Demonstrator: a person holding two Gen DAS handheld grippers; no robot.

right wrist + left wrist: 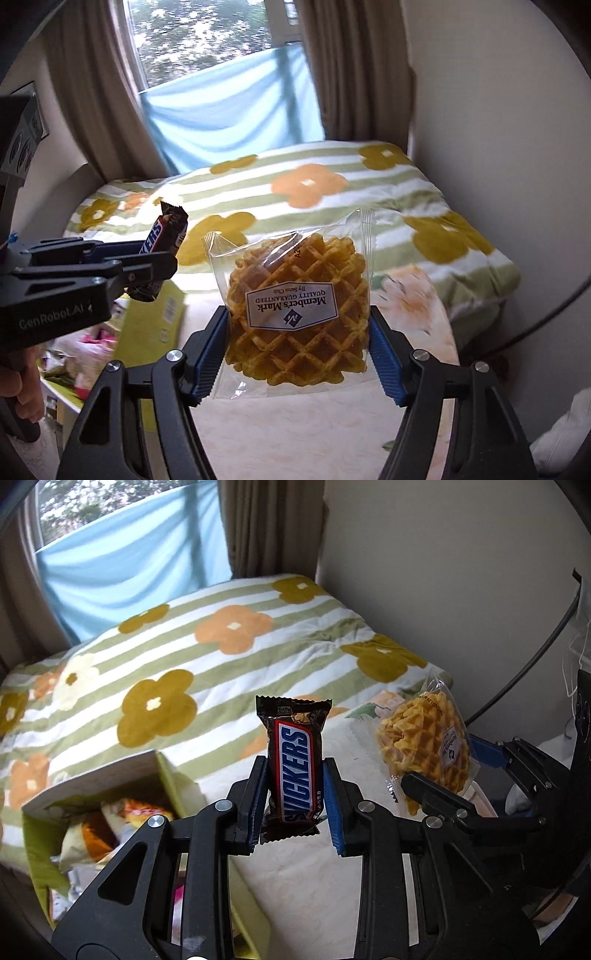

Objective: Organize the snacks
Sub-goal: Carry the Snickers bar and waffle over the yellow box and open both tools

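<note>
Blue-padded grippers, each pinching one snack above a bed beside an open green box.

From the left wrist view, a Snickers bar [295, 764] is seen clamped upright between the pads of the left gripper [295, 797], gripped across its lower half so the wrapper stands clear, probably for a drop into the green snack box [162, 771] lying open at lower left, where other packets are already gathered. A flower-patterned blanket [221, 657] is spread over the bed, with a pale sheet under the gripper. From the right wrist view, a wrapped Member's Mark waffle [295, 306] is held by its sides in the right gripper [297, 350], label upside down. Brown curtains [354, 66], a window [207, 33] and a blue cloth [229, 110] are seen behind.
</note>
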